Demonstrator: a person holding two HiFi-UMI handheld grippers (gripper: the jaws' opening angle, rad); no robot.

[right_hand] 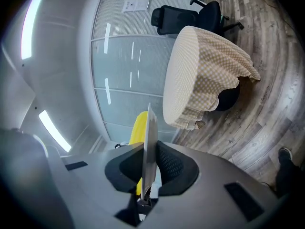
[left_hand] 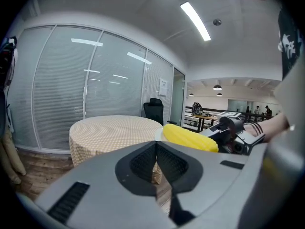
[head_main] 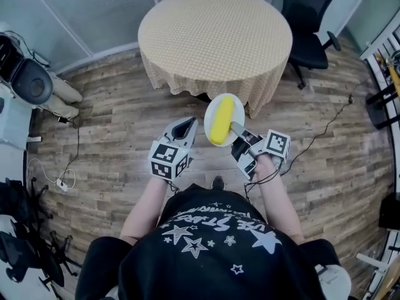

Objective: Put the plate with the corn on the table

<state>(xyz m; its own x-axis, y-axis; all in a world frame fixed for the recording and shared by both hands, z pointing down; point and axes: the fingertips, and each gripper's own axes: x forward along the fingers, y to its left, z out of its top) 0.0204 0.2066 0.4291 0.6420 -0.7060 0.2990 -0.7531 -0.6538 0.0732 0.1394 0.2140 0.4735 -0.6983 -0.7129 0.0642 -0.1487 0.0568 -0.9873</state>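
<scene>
A white plate carrying a yellow corn cob hangs in the air just short of the round table. My right gripper is shut on the plate's near rim; in the right gripper view the plate stands edge-on between the jaws with the corn behind it. My left gripper is to the left of the plate, jaws closed on nothing. In the left gripper view the corn shows to the right, in front of the table.
The table wears a beige checked cloth hanging over its edge. A black office chair stands at the table's far right. Another dark chair and cables lie at the left on the wooden floor. Racks line the right side.
</scene>
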